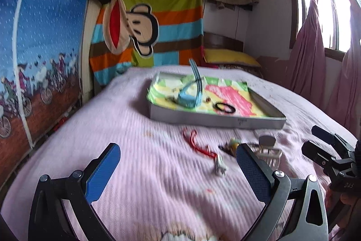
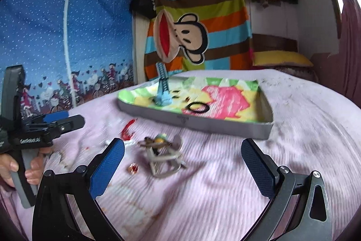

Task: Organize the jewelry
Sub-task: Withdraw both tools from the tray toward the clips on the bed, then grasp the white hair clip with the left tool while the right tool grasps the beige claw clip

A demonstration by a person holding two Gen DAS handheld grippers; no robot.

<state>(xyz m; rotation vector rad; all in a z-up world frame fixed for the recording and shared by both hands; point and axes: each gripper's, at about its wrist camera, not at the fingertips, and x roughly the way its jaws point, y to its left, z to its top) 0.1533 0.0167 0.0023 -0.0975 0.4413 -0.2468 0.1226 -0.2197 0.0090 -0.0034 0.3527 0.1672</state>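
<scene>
— Red cord lies on the pink bedspread, just before the tray. Who takes it?

— The left gripper; its jaws stand apart, empty, as the right gripper's. It should pinch low, then lift slowly.

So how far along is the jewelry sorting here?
Partly done. The tray already holds a black ring and a blue band. Nothing is in hand: the left tool and the right tool are open. A red cord and a small clutter pile remain on the bedspread.
</scene>
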